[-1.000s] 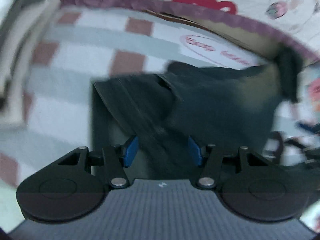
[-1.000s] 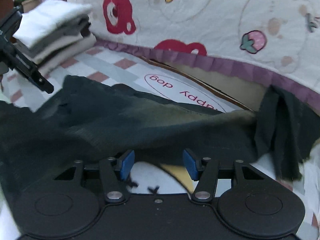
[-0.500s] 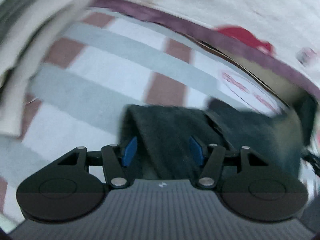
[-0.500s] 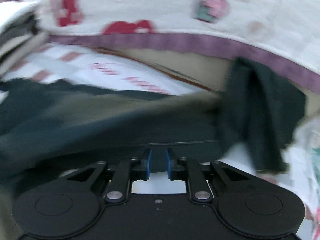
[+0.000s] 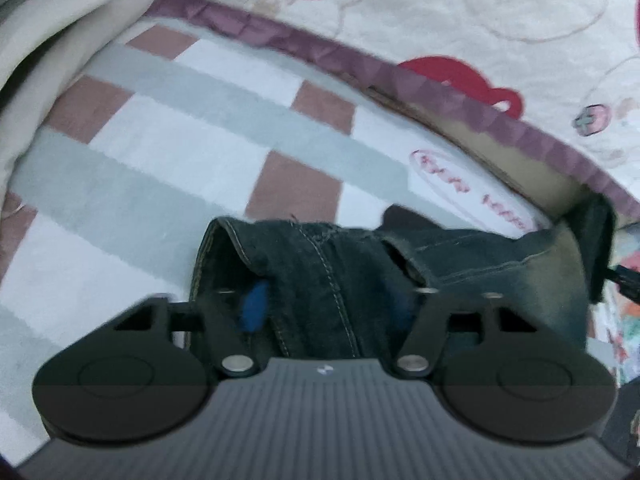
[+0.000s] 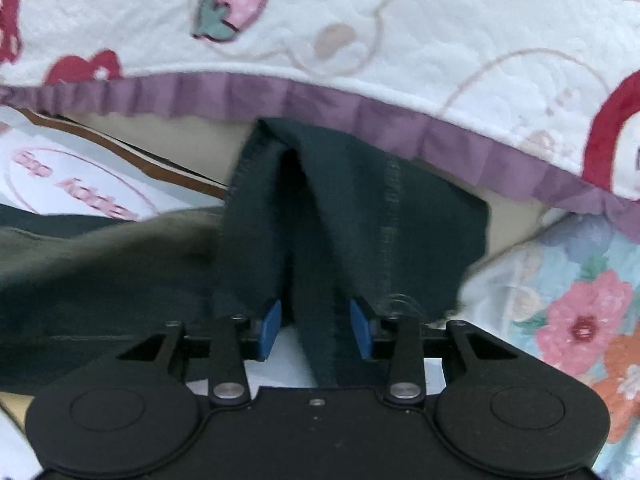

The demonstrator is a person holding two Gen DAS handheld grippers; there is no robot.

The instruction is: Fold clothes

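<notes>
On the checked bed sheet (image 5: 208, 152), left hand-held gripper (image 5: 328, 308) has its jaws spread wide around bunched dark jeans (image 5: 320, 264). Right hand-held gripper (image 6: 316, 324) is likewise wide, a denim strip hanging loose between its blue pads (image 6: 269, 324).

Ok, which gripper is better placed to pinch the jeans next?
Right, probably. The right gripper is open with a narrow fold of the jeans running between both fingers. The left gripper is open too, but straddles a bulky denim bunch that hides one finger.
</notes>
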